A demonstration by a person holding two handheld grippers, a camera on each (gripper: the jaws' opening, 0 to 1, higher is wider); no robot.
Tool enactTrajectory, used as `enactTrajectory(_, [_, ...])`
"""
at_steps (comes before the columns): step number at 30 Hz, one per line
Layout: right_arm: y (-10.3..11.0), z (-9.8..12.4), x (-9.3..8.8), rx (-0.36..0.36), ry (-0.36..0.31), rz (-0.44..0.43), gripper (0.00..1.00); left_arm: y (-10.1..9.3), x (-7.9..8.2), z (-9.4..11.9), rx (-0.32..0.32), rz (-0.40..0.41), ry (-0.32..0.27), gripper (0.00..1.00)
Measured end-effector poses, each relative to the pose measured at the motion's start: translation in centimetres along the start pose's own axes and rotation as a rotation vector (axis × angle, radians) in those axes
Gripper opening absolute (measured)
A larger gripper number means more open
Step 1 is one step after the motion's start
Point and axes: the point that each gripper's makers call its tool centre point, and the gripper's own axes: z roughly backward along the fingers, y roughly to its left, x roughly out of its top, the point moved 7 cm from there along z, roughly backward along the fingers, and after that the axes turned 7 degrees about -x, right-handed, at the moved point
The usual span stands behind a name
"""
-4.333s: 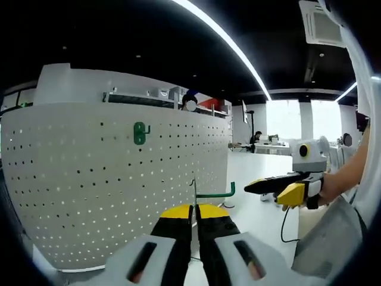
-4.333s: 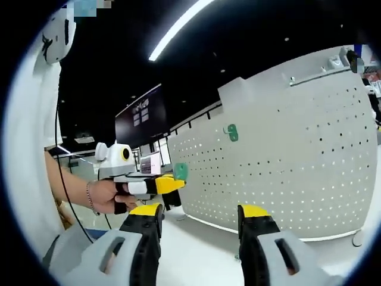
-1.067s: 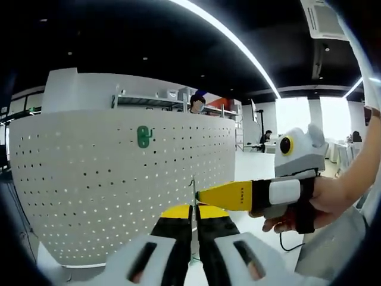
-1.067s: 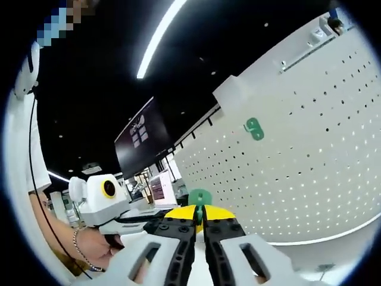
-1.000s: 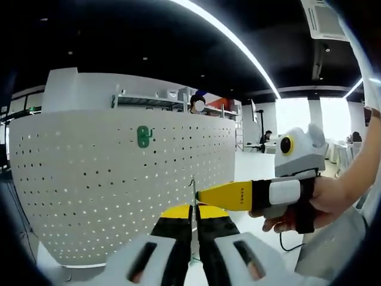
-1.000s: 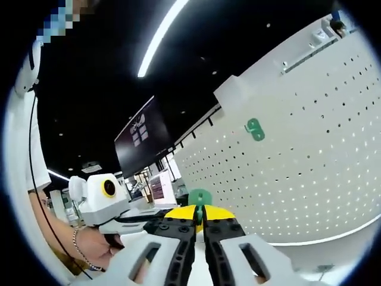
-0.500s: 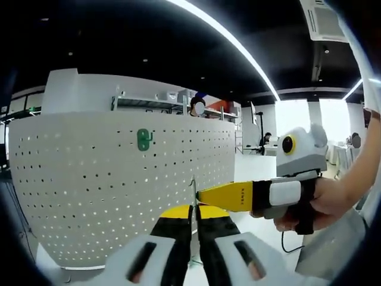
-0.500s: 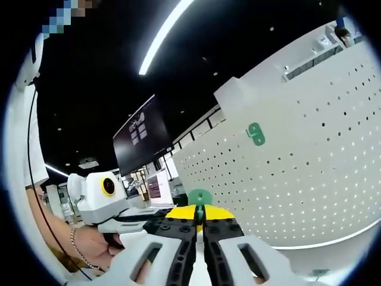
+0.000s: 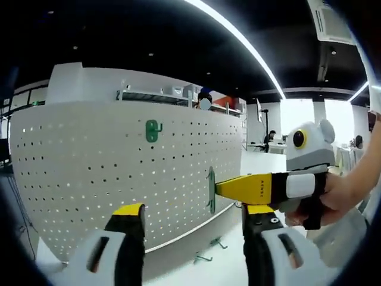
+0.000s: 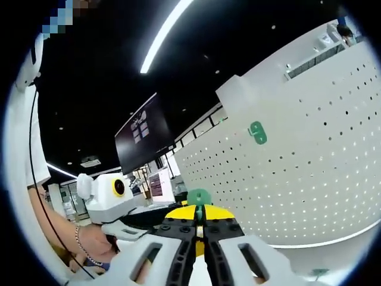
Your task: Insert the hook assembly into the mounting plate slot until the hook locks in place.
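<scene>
The green hook (image 9: 211,189) is pinched by the right gripper (image 10: 199,221); the left gripper (image 9: 191,213) is spread wide, seemingly empty.

A dark ceiling (image 9: 119,30) spans the room, crossed by a long bright light strip (image 9: 238,36) and dotted with small spotlights. A square vent (image 9: 330,24) sits in it toward the right. A wide white perforated wall panel (image 9: 89,173) curves across the left gripper view, with a shelf (image 9: 155,98) of small items along its top edge. The floor (image 9: 220,262) below is pale and glossy. Bright windows (image 9: 309,119) glow at the far end. In the right gripper view a large black screen (image 10: 140,140) hangs beyond the perforated panel's far edge
</scene>
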Motion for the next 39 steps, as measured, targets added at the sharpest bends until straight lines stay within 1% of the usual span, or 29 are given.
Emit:
enactTrajectory(1, [0.0, 0.0, 0.0, 0.0, 0.0, -0.001, 0.0, 0.0, -0.3, -0.1, -0.004, 0.007, 0.012, 0.82])
enactTrajectory(3, [0.1, 0.0, 0.0, 0.003, 0.0, -0.014, 0.0, -0.2, -0.8, -0.2, -0.017, 0.019, 0.038, 0.85])
enactTrajectory(7, [0.0, 0.0, 0.0, 0.001, 0.001, -0.015, 0.0, -0.6, -0.9, -0.2, -0.019, -0.007, 0.043, 0.96])
enactTrajectory(11, [0.0, 0.0, 0.0, 0.001, 0.003, -0.02, 0.0, -0.6, -1.1, -0.3, -0.017, -0.012, 0.057, 0.99])
enactTrajectory(17, [0.0, 0.0, 0.1, -0.004, 0.001, -0.017, 0.0, -0.6, -1.2, -0.3, -0.016, -0.001, 0.059, 0.99])
enactTrajectory(19, [-0.1, 0.1, 0.2, -0.023, 0.0, 0.013, 0.0, -0.6, -1.3, -0.3, -0.014, -0.004, 0.063, 0.99])
enactTrajectory(21, [-0.8, 0.4, 0.5, -0.121, 0.022, 0.149, 0.0, -0.6, -1.3, -0.2, -0.012, -0.003, 0.065, 0.98])
enactTrajectory(22, [-0.7, 0.4, 0.6, -0.15, 0.035, 0.235, 0.0, -0.6, -1.4, -0.2, -0.011, -0.001, 0.065, 0.98])
enactTrajectory(23, [-0.9, 0.5, 0.8, -0.198, 0.029, 0.274, 0.0, -0.6, -1.4, -0.2, -0.01, 0.0, 0.07, 0.98])
enactTrajectory(25, [-1.6, 0.8, 1.1, -0.271, 0.021, 0.277, 0.0, -0.7, -1.5, -0.2, -0.013, 0.0, 0.074, 0.98])
enactTrajectory(26, [-2.0, 0.9, 1.2, -0.303, 0.026, 0.308, 0.0, -0.7, -1.4, -0.2, -0.011, -0.004, 0.073, 0.98])
enactTrajectory(28, [-2.2, 1.0, 1.2, -0.309, 0.029, 0.313, 0.0, -0.7, -1.4, -0.2, -0.009, -0.001, 0.073, 0.97])
enactTrajectory(29, [-2.3, 1.0, 1.2, -0.327, 0.033, 0.316, 0.0, -0.6, -1.3, -0.2, -0.008, -0.001, 0.071, 0.97])
enactTrajectory(34, [-2.5, 1.0, 1.2, -0.328, 0.039, 0.307, 0.0, -0.6, -1.3, -0.2, -0.008, 0.0, 0.073, 0.97])
enactTrajectory(39, [-2.9, 0.4, 1.7, -0.348, 0.038, 0.317, 0.0, -0.7, -1.5, -0.2, -0.005, 0.002, 0.077, 0.96])
